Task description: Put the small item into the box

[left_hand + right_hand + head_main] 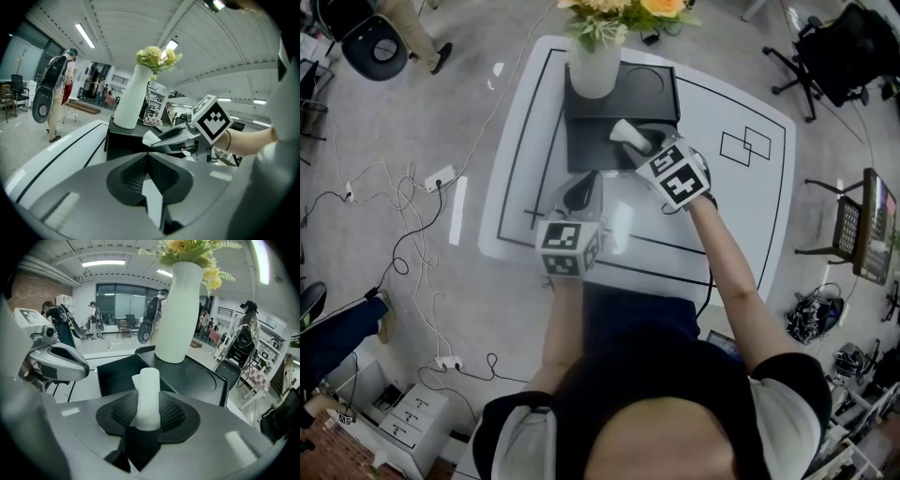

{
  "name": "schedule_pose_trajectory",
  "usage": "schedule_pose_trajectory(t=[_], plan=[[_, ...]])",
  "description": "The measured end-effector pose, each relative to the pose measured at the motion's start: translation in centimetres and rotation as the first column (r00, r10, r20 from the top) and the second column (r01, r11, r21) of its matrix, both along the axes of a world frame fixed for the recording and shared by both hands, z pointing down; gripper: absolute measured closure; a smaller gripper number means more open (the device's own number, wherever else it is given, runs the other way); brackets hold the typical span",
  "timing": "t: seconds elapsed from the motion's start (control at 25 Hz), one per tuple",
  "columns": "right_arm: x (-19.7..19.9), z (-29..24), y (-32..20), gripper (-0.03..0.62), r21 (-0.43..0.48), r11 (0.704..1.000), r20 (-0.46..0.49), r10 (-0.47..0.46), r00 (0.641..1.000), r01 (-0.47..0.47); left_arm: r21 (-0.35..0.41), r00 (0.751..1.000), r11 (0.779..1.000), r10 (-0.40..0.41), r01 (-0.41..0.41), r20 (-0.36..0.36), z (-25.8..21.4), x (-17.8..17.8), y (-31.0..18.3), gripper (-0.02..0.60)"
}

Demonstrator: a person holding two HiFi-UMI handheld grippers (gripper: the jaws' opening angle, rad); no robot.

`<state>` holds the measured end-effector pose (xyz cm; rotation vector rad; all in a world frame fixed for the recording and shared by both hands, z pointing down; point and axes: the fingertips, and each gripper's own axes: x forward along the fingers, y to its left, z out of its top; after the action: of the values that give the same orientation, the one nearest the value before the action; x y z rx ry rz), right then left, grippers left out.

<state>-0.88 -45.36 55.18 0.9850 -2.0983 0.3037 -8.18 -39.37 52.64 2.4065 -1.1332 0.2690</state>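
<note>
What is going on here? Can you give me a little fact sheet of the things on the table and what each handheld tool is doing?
Surface: white table with black lines
Container: black box, open on one side
Decoration: white vase with flowers, standing on the box's flat top
Small item: white roll, held over the box's open part
Right hand: right gripper, shut on the white roll
Left hand: left gripper, jaws together, nothing held
</note>
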Motion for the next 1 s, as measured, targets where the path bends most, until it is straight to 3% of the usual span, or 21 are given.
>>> schedule_pose_trajectory(t=[1.0], plan=[[-2.1,4.5,-1.2,0.457,-0.163,0.972,-0.089,-0.183,0.979,0.167,-0.031,1.000,0.999,-0.021,0.021,0.006,1.0,-0.2,-0.3,0.572]])
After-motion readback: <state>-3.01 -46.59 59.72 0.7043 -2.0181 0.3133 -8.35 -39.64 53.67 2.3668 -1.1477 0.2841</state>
